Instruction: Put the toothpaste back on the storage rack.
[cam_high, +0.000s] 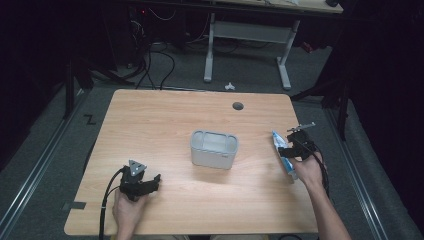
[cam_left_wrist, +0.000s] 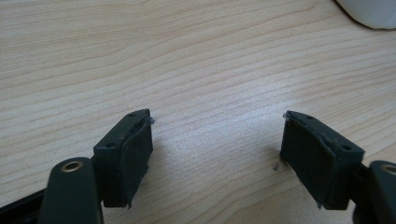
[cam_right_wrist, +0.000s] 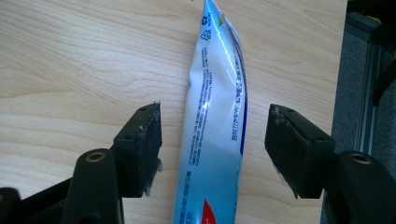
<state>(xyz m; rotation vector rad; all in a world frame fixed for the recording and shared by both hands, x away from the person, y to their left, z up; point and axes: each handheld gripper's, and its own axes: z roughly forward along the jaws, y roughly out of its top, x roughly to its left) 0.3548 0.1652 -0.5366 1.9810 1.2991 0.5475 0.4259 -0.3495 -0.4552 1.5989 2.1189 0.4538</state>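
Note:
A white and blue tube with small print (cam_right_wrist: 215, 126) lies flat on the wooden table (cam_high: 165, 120), near its right edge (cam_high: 282, 155). My right gripper (cam_right_wrist: 214, 133) straddles the tube with its jaws wide apart, and neither pad (cam_right_wrist: 150, 149) touches it. In the high view that gripper (cam_high: 295, 147) sits over the tube, held by the person's right hand. My left gripper (cam_left_wrist: 217, 154) stands open over bare wood near the front left (cam_high: 142, 182), with nothing between its pads.
A pale grey rectangular container (cam_high: 214, 149) stands in the middle of the table; its white corner shows in the left gripper view (cam_left_wrist: 369, 11). A round cable hole (cam_high: 238, 106) lies near the far edge. The table's right edge (cam_right_wrist: 340, 70) drops to dark floor.

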